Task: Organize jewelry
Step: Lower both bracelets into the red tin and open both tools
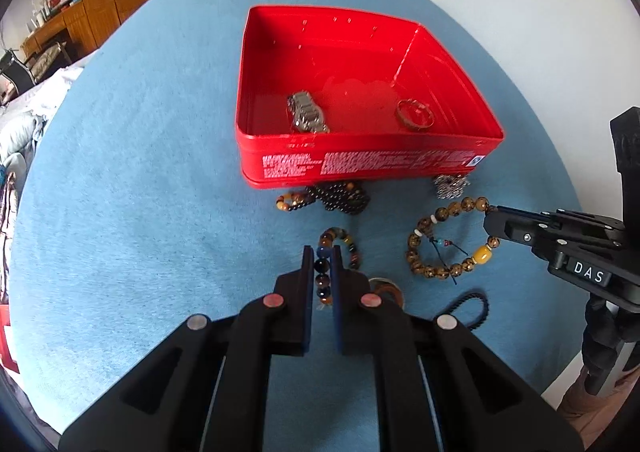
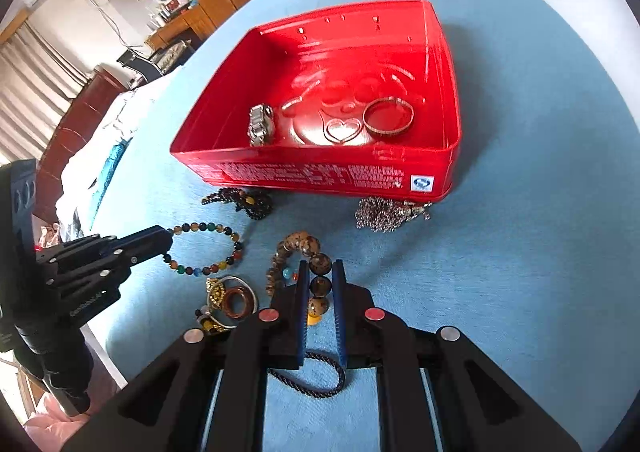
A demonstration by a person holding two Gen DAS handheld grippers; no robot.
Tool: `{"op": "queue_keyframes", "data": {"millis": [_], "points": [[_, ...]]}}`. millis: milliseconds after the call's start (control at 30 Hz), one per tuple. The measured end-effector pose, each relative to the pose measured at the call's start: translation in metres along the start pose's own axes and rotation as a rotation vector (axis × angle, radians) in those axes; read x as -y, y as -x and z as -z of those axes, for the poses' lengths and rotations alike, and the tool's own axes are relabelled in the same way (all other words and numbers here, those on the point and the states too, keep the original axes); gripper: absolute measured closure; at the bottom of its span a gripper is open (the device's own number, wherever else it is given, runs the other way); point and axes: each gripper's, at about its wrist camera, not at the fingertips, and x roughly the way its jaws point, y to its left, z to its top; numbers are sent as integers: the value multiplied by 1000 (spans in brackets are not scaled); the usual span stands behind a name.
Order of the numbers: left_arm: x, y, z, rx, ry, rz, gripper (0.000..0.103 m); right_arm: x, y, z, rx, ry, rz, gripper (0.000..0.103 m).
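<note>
My left tool (image 1: 322,252) is clamped on the multicoloured bead bracelet (image 2: 208,248), gripping a few beads at one side so the rest of the loop hangs loose toward the blue bench (image 1: 140,192). My right tool (image 2: 320,266) is closed on the brown bead bracelet (image 1: 444,244) the same way. Both look light but floppy, and round beads are slippery, so I'd keep the pinch across the string. The red tin (image 1: 360,156) sits just beyond, a watch (image 1: 306,112) and bangle (image 1: 414,114) already inside.

Open red tin (image 1: 372,168) holds a metal watch (image 1: 306,112) and bangle (image 1: 415,115); beaded bracelets (image 1: 448,244) lie before it.
</note>
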Motion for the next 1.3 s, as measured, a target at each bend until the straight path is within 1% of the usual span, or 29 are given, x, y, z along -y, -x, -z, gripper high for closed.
{"op": "queue_keyframes", "data": {"millis": [400, 600, 800, 967, 1100, 1200, 1300], "points": [[5, 25, -8, 66, -12, 11, 97, -11, 31, -4, 61, 37, 44, 92], [9, 38, -18, 100, -19, 17, 97, -15, 48, -15, 98, 49, 55, 92], [16, 52, -40, 145, -31, 22, 97, -25, 59, -34, 133, 68, 63, 92], [22, 61, -68, 199, -32, 37, 97, -32, 62, -58, 169, 80, 58, 92], [21, 46, -94, 196, -15, 35, 97, -29, 51, -80, 184, 70, 63, 92], [17, 24, -112, 170, -3, 31, 97, -21, 39, -95, 192, 57, 82, 92], [13, -2, -126, 129, 8, 36, 97, -16, 22, -108, 176, 50, 91, 92]]}}
